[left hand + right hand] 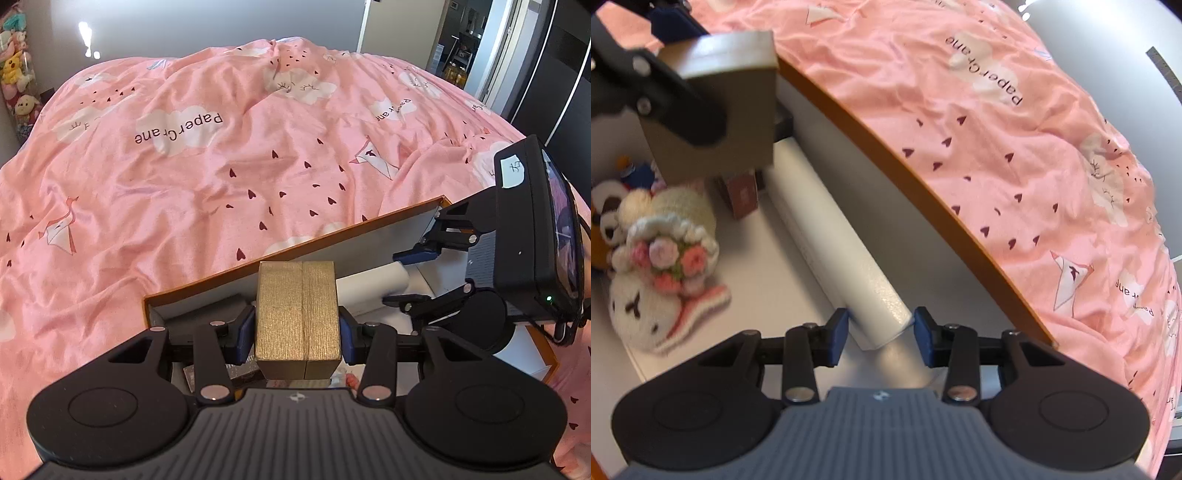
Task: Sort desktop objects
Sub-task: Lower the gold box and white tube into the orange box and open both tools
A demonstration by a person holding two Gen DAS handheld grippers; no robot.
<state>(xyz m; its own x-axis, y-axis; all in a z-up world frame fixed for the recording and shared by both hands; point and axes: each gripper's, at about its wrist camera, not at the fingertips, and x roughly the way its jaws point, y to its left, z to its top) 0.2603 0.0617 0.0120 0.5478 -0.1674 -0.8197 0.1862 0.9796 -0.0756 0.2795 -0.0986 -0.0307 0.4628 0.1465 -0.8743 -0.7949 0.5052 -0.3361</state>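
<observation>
Gold box (297,317) clamped in left gripper (297,334) — above tray (207,284).

Open pink bedspread (221,177) beyond the box's orange-edged far wall (295,251): free passage there. Inside the box, cramped: white roll (827,240) lying diagonally along that wall, crocheted plush toys (661,266) crowding the left side, small brown carton (740,195) between them. Gold box (299,314) in left gripper (297,328) hanging above the roll's far end. Bare floor strip between roll and plush.
</observation>
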